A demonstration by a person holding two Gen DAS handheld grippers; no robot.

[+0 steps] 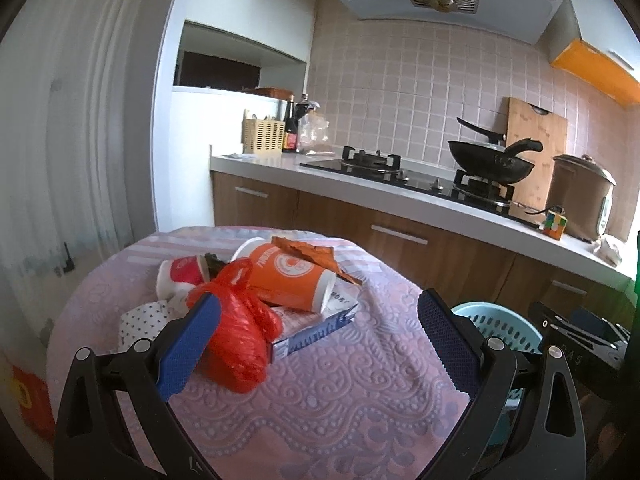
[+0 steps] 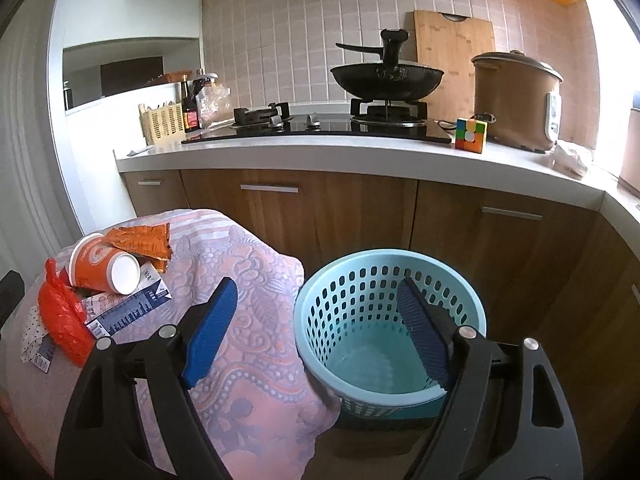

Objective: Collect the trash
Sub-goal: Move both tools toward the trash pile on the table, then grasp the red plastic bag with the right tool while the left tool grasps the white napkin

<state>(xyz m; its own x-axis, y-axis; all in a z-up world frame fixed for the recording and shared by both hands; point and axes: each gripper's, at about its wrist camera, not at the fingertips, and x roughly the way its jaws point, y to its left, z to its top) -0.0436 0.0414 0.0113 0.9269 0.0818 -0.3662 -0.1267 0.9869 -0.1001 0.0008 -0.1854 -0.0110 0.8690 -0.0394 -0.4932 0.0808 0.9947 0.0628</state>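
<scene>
A heap of trash lies on a small table under a pink patterned cloth [image 1: 320,392]: a red plastic bag [image 1: 236,332], an orange paper cup [image 1: 288,280] on its side, a small red and white cup [image 1: 180,274], a brown wrapper [image 1: 316,258], a blue and white carton [image 1: 316,330] and dotted white paper [image 1: 140,322]. My left gripper [image 1: 320,312] is open just in front of the heap, its left finger beside the red bag. My right gripper [image 2: 316,296] is open with nothing in it, above the rim of a light blue perforated basket [image 2: 340,280] on the floor right of the table.
A white kitchen counter [image 2: 360,152] with wooden cabinets runs behind. On it stand a gas hob with a black wok [image 2: 388,76], a brown rice cooker [image 2: 516,100], a colour cube [image 2: 470,134], a cutting board, bottles and a cutlery holder [image 2: 162,122].
</scene>
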